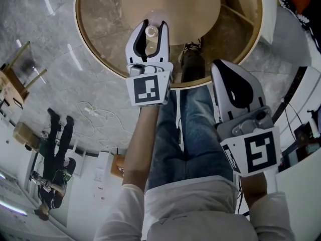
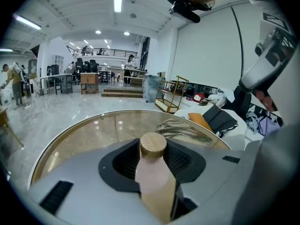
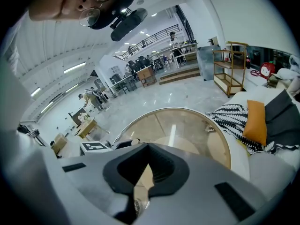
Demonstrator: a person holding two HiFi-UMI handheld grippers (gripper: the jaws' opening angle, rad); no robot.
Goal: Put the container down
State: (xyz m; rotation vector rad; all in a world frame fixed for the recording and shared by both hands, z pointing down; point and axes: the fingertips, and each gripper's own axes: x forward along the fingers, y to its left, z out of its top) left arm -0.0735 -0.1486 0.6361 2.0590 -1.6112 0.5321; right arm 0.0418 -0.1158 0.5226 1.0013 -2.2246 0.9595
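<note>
1. Two grippers in head view: L gripper [image 1: 153, 26] ahead over the table, R gripper [image 1: 223, 69] lower and to the right, well apart.
2. L gripper clamped on container [image 2: 154, 182]: pale pink bottle w/ round wooden lid [image 2: 153, 145], one dark pad pressed against each side (lid end pointing away from the gripper cam).
3. Container over round table [image 1: 100, 39], which has a glass top w/ gold rim. Sits just inside the near rim, at the edge of the tan disc [image 1: 190, 4] under the glass. Prob. held clear of the glass, though contact hard to judge from these angles.
4. R gripper empty, jaws closed tip to tip. Only a thin sliver of table showing between the pads near their base in its own view.
5. R gripper mostly off the table's near edge, above the person's jeans [image 1: 195, 134], tips just reaching the rim.
6. Marker cube [image 1: 149, 89] on L gripper's back facing the head cam, just below the rim line; forearm running down from it toward the white shirt.
7. Beyond the table in R gripper view: striped throw [image 3: 234, 114] and orange cushion [image 3: 255, 123] side by side, touching, on pale seating.
</note>
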